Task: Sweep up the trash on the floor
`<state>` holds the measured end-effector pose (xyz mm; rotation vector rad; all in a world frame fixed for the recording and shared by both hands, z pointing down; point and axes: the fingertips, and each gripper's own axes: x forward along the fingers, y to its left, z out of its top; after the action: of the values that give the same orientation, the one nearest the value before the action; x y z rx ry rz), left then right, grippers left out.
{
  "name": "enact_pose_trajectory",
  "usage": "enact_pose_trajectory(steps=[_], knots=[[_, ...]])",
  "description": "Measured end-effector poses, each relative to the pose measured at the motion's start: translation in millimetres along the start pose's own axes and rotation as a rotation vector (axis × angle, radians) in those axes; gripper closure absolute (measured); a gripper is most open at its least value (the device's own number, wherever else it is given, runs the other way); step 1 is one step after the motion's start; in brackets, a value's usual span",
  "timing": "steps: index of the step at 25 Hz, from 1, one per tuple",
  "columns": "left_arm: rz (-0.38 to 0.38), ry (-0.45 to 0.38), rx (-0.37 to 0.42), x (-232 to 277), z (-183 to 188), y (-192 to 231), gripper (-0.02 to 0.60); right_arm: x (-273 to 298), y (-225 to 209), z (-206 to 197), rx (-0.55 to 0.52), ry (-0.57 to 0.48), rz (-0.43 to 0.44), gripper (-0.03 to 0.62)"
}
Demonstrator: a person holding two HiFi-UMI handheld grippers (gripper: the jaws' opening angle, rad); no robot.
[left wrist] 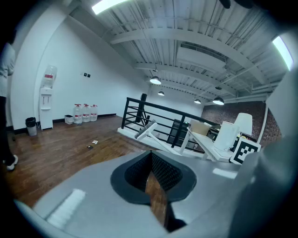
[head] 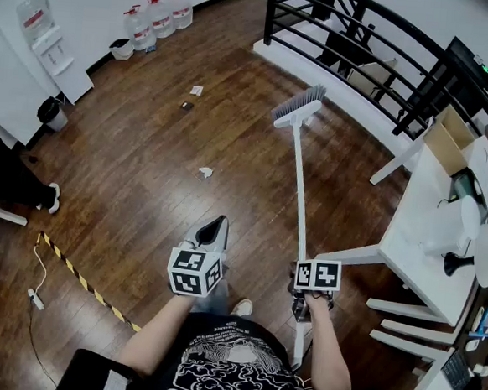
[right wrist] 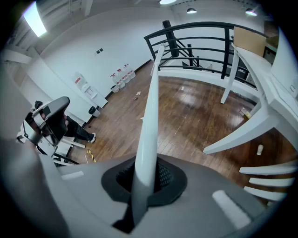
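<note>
A white long-handled broom (head: 300, 182) reaches out over the wooden floor, its grey bristle head (head: 300, 106) far from me. My right gripper (head: 303, 270) is shut on the handle (right wrist: 150, 116) near its lower end. My left gripper (head: 218, 222) points forward beside it, shut and holding nothing; its jaws meet at the tips (left wrist: 150, 155). A crumpled white scrap (head: 205, 172) lies ahead on the floor. Farther off lie a small paper (head: 197, 90) and a dark bit (head: 186, 105). The broom head (left wrist: 146, 129) also shows in the left gripper view.
A black railing (head: 365, 40) with a white step borders the far right. White tables (head: 428, 204) and a cardboard box (head: 450, 139) stand right. Water jugs (head: 157, 15), a dispenser (head: 38, 27) and a black bin (head: 53, 112) line the left wall. Yellow-black tape (head: 78, 274) and someone's shoe (head: 50, 196) lie left.
</note>
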<state>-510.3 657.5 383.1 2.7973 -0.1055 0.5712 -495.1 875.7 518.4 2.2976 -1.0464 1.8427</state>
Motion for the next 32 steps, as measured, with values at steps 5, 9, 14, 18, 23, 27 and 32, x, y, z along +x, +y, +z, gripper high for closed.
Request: enact_pose_trajectory(steps=[5, 9, 14, 18, 23, 27, 32], knots=[[-0.012, 0.017, -0.021, 51, 12, 17, 0.577, 20, -11, 41, 0.015, 0.014, -0.016, 0.594], [-0.035, 0.034, -0.027, 101, 27, 36, 0.577, 42, -17, 80, 0.039, 0.033, -0.028, 0.594], [-0.077, 0.079, -0.031, 171, 54, 70, 0.577, 74, -18, 143, 0.082, 0.069, -0.051, 0.594], [-0.105, 0.101, -0.033, 231, 86, 96, 0.577, 98, -22, 200, 0.117, 0.105, -0.071, 0.594], [-0.146, 0.094, -0.036, 283, 122, 120, 0.577, 116, -29, 250, 0.158, 0.129, -0.106, 0.594], [-0.15, 0.096, -0.044, 317, 142, 137, 0.577, 125, -36, 290, 0.155, 0.13, -0.127, 0.594], [-0.155, 0.092, -0.045, 351, 164, 150, 0.577, 135, -40, 328, 0.173, 0.126, -0.128, 0.594]])
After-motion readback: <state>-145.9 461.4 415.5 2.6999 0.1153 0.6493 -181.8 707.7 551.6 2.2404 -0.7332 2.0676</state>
